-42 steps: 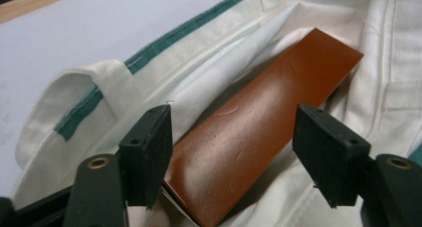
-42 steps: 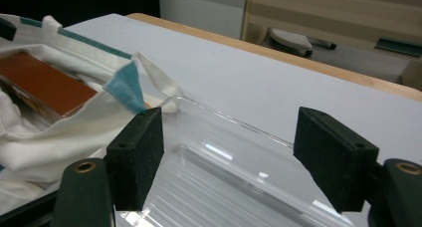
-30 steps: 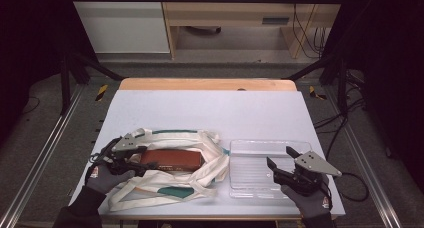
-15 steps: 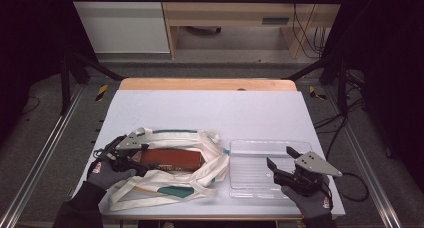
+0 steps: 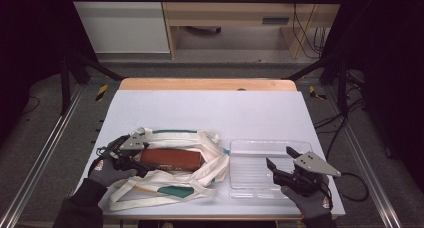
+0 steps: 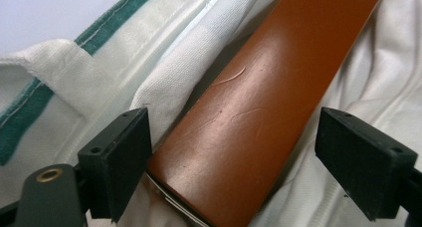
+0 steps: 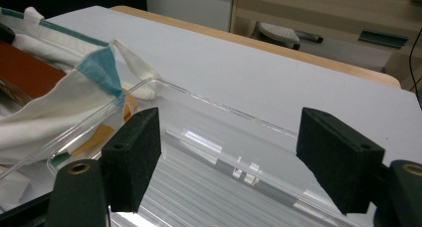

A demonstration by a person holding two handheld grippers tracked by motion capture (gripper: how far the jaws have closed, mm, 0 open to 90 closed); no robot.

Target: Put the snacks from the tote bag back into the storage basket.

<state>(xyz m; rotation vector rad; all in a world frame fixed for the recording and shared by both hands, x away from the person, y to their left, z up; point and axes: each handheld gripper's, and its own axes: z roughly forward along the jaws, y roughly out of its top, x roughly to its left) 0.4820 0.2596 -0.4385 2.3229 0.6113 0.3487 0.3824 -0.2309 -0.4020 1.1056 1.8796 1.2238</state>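
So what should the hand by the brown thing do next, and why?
Probably close the left gripper on the brown case. Its jaws stand open on either side of the case's end, which lies inside the white cloth bag, so a squeeze should grip it. The right gripper hovers open over the clear tray, perhaps the case's destination.
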